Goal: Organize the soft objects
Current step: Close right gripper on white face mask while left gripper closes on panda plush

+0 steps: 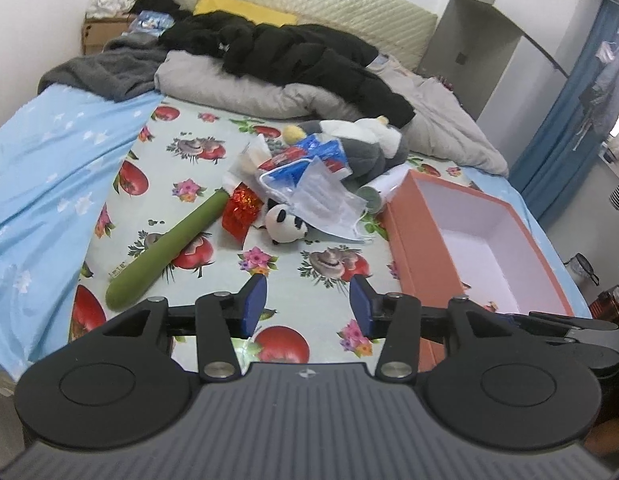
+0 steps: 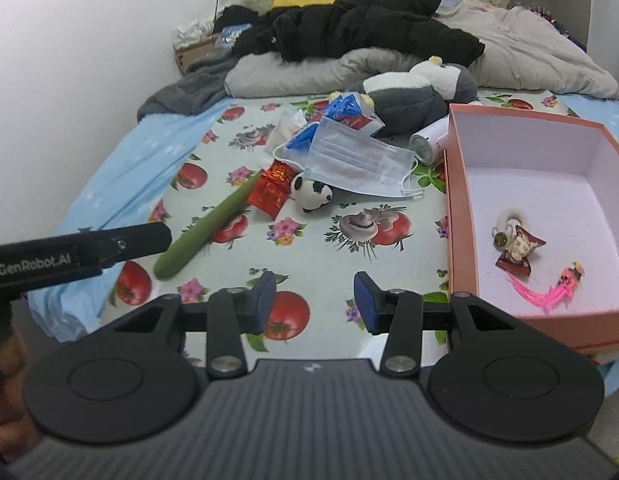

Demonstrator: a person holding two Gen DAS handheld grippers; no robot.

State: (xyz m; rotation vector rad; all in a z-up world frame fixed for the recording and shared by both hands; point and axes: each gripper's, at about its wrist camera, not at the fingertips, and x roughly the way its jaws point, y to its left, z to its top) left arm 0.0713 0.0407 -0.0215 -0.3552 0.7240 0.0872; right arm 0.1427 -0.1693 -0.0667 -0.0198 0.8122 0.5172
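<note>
A pile of soft things lies mid-bed on the fruit-print sheet. It holds a green plush cucumber [image 1: 165, 252] [image 2: 207, 228], a small panda plush [image 1: 283, 222] [image 2: 311, 194], a pale blue face mask [image 1: 329, 204] [image 2: 357, 160] and a grey-and-white plush toy [image 1: 369, 148] [image 2: 417, 96]. An open orange box [image 1: 405, 236] [image 2: 453, 208] stands to the right, with a small cream charm [image 2: 515, 246] and a pink feathery piece [image 2: 549, 288] inside. My left gripper [image 1: 307, 296] is open over bare sheet, short of the panda. My right gripper [image 2: 314, 292] is open too, beside the box's near left corner. Neither holds anything.
A shiny red packet [image 1: 241, 210], blue-and-red packets [image 1: 305, 160] and a white can [image 2: 429, 140] lie in the pile. A black jacket [image 1: 301, 52], grey bedding [image 1: 237, 84] and a blue quilt [image 1: 49, 160] cover the far and left parts of the bed. A black bar marked GenRobot.AI [image 2: 77, 256] crosses the right view's left edge.
</note>
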